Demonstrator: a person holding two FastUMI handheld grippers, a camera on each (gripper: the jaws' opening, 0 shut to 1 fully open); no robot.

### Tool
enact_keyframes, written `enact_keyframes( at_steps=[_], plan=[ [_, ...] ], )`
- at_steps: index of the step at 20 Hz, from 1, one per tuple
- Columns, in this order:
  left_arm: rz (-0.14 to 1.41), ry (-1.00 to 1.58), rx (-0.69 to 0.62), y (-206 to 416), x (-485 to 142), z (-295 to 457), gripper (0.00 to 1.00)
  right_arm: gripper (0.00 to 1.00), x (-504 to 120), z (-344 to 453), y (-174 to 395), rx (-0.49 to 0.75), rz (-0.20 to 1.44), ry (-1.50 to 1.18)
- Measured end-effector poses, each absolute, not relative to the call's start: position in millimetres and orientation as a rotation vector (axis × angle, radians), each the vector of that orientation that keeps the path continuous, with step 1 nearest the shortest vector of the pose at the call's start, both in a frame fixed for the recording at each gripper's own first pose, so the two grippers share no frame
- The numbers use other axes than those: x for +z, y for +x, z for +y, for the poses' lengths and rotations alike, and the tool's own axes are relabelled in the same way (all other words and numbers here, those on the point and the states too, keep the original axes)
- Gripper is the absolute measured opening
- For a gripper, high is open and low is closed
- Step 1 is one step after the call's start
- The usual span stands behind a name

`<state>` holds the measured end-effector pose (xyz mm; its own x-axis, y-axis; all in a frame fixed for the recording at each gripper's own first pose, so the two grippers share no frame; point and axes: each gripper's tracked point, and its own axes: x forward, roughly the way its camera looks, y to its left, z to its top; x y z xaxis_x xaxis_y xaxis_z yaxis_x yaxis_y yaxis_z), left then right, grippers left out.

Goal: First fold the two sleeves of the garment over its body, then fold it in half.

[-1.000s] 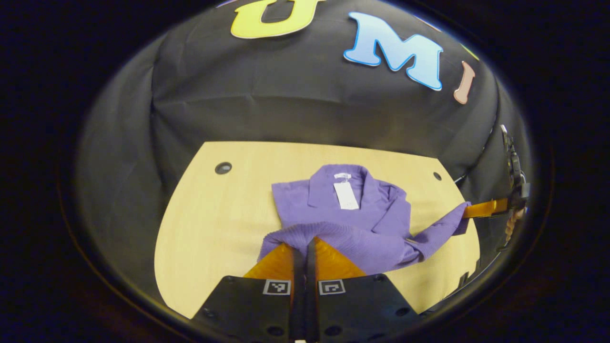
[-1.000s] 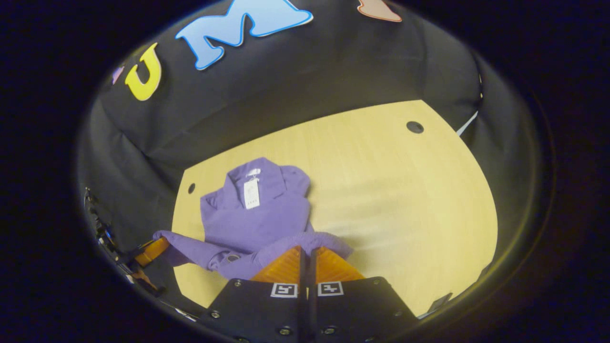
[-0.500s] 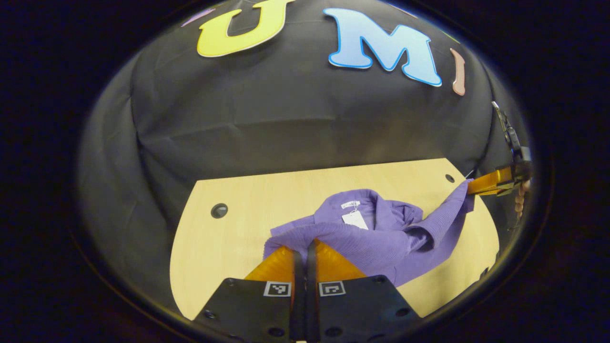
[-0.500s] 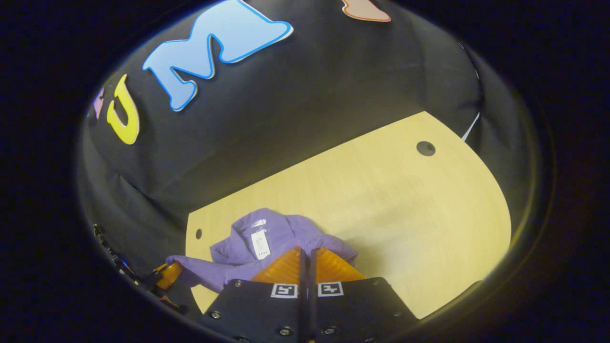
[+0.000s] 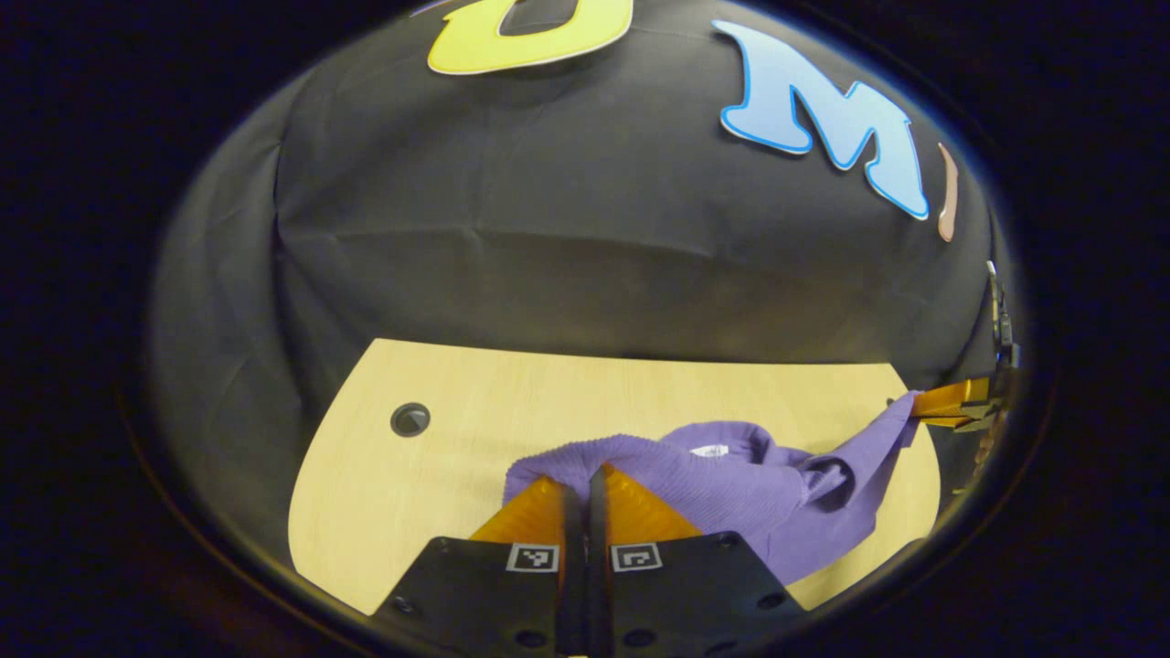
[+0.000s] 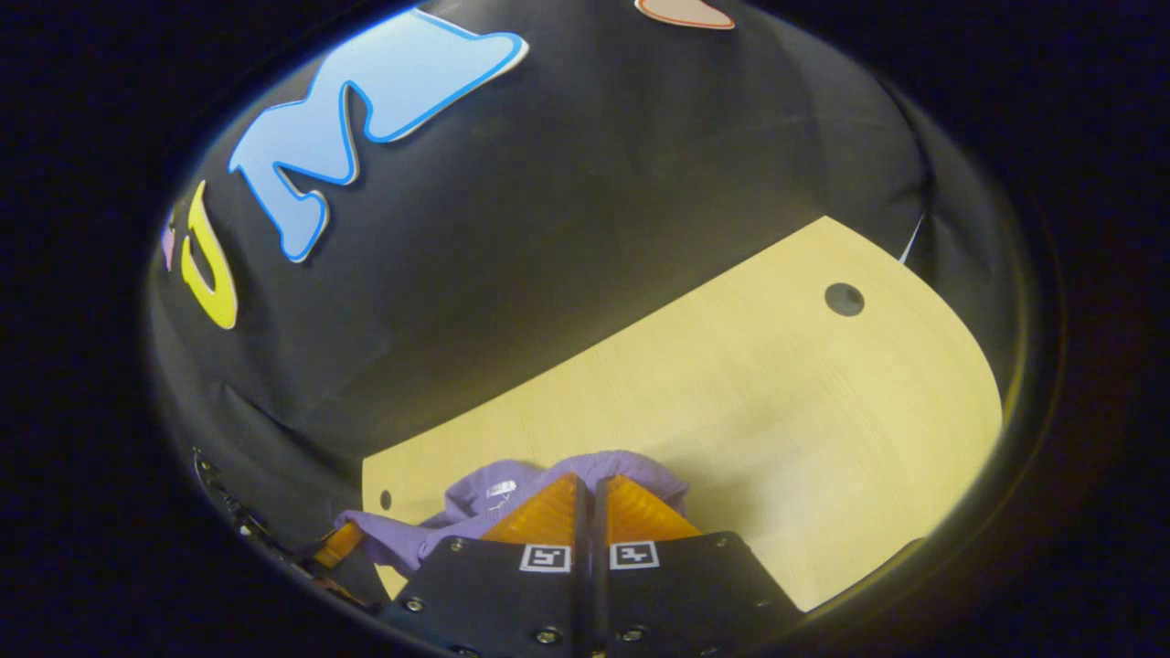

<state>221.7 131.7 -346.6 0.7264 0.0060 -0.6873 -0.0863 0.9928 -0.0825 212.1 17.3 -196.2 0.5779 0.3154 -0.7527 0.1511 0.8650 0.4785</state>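
Left gripper view: the left gripper has its fingers pressed together on the near hem corner of the purple shirt, the ribbed cloth bunched over the fingertips. The right gripper shows far off at the right edge, pinching the other hem corner, with the fabric drawn taut toward it. Between the two, the shirt hangs in a sagging fold above the wooden table, and its white tag is just visible beyond the raised hem.

Right gripper view: the right gripper is closed on purple cloth; the shirt lies low and left of it, touching the fingers. The left gripper shows at the lower left edge, also in the fabric.

Handling, as a judgement: light, soft, limp knit; it drapes and slides on the smooth tabletop, nothing fragile. The hem corners are the sensible hold for the half fold, kept level so the edge lands square on the collar end. The sleeves appear to be already folded in; the half fold looks under way.
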Motion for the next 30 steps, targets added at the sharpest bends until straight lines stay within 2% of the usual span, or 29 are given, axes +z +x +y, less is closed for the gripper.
enact_keyframes(
  at_steps=[1, 2, 3, 5, 8, 13, 17, 24, 30],
  plan=[
    [0.777, -0.096, 0.062, 219.8, -354.5, 133.0, 0.06, 0.02, -198.9, 20.3, 214.6, 0.097, 0.964, 0.550],
    [0.792, -0.085, 0.071, 218.4, -360.3, 133.2, 0.14, 0.03, -204.2, 19.8, 212.7, 0.082, 0.976, 0.543],
    [0.788, -0.093, 0.060, 219.8, -356.5, 127.9, 0.22, 0.23, -203.0, 21.0, 212.5, 0.095, 0.975, 0.551],
    [0.730, -0.078, 0.070, 227.6, -342.1, 127.7, 0.53, 0.62, -207.4, 15.2, 217.0, 0.073, 0.954, 0.516],
    [0.691, -0.020, 0.083, 228.6, -324.3, 126.6, 1.00, 0.71, -202.8, 13.7, 215.2, 0.080, 0.937, 0.506],
    [0.547, -0.025, 0.084, 228.8, -267.1, 107.2, 1.00, 0.71, -152.3, -0.5, 207.4, 0.116, 0.792, 0.434],
    [0.363, -0.026, 0.089, 214.8, -189.4, 91.0, 1.00, 0.71, -85.7, -12.8, 194.0, 0.146, 0.601, 0.366],
    [0.127, -0.037, 0.115, 127.4, -61.2, 70.7, 1.00, 0.71, 41.2, -31.9, 112.1, 0.163, 0.282, 0.137],
    [0.045, 0.001, 0.146, 76.9, -13.1, 71.1, 1.00, 0.71, 79.3, -34.4, 71.0, 0.165, 0.184, 0.062]
  ],
)
